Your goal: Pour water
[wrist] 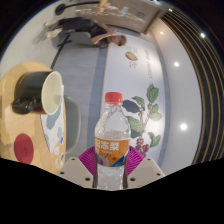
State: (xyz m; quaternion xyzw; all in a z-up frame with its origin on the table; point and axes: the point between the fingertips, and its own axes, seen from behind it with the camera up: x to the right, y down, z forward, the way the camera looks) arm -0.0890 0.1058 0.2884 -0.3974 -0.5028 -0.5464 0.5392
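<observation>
A clear plastic water bottle [112, 128] with a red cap and an orange label stands between my fingers, its cap pointing away from me. My gripper [112, 160] is shut on the bottle's lower body, and the magenta pads [88, 157] press on it from both sides. A white mug [48, 100] with a dark inside sits to the left of the bottle on a round wooden table [14, 75], a short way from the bottle's cap. The whole scene looks tilted.
A red-orange object [25, 148] lies on the table near the mug. A wall with a flower decal [142, 112] lies beyond the bottle. Ceiling lights [177, 64] show to the right, and furniture stands far off.
</observation>
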